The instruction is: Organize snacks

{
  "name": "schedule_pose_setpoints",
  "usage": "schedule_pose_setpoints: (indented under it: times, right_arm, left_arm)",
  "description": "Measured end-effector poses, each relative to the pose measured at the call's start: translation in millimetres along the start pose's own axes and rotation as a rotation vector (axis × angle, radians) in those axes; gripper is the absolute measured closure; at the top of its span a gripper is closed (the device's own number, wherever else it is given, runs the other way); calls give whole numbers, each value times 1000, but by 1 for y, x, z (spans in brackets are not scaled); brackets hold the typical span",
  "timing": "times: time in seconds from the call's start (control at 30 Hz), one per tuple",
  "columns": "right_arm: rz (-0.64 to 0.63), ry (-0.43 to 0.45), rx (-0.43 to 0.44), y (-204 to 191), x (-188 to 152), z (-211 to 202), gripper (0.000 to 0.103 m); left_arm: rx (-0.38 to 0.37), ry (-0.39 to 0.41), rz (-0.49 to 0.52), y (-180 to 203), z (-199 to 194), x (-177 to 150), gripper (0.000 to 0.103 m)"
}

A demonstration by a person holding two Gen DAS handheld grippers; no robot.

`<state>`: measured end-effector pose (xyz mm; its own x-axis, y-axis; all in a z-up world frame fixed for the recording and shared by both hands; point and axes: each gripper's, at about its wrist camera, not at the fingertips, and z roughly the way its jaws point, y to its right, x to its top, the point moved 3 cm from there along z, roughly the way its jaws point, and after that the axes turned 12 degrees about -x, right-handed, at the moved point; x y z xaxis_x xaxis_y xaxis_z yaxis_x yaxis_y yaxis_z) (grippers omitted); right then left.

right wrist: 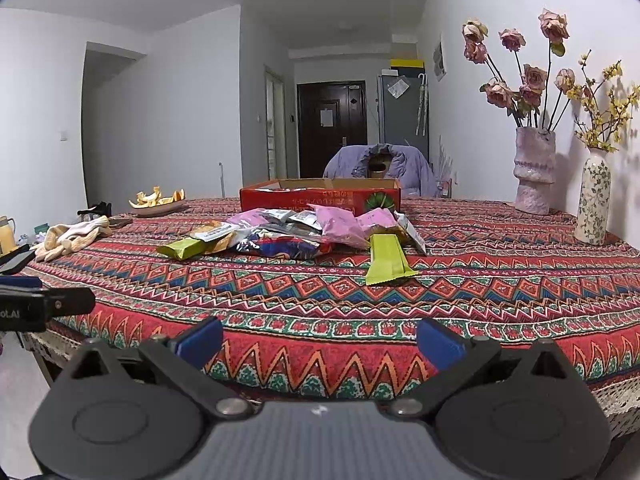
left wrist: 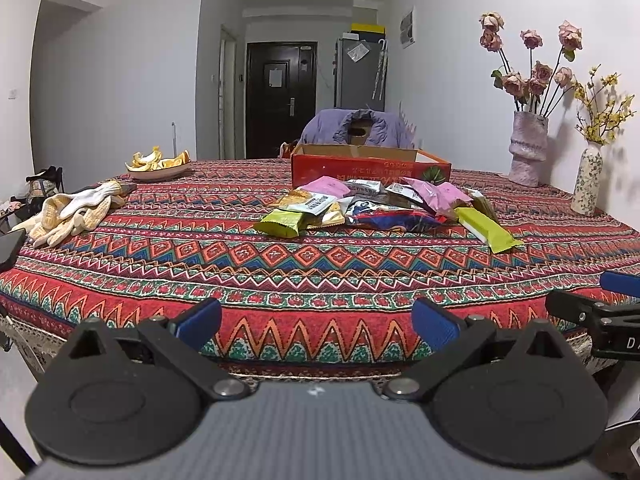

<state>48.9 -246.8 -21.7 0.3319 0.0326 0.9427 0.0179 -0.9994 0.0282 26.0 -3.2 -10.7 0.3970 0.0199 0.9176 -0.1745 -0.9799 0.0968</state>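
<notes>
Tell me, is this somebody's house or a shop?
Most likely a home, a dining area in a flat. A patterned tablecloth covers the table, vases of flowers stand by the wall, and a jacket hangs over a chair. A front door shows behind.

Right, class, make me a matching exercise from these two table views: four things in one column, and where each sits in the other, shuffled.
Things:
1. red box
2. work gloves
3. plate of peels
4. floral vase

Places:
A. far right, by the wall
B. just behind the snack pile
C. left edge of the table
D. far left corner, beyond the gloves

Pairs: 1-B, 2-C, 3-D, 4-A
</notes>
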Motion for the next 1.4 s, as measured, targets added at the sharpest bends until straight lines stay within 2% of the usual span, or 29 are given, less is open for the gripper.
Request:
schedule_pose_setpoints:
  times: [1.4]
  right_arm:
    - [1,12,3,-1,-3,-1,0]
  left_arm:
    - [-9,-41,-15,-1,2,-2,0]
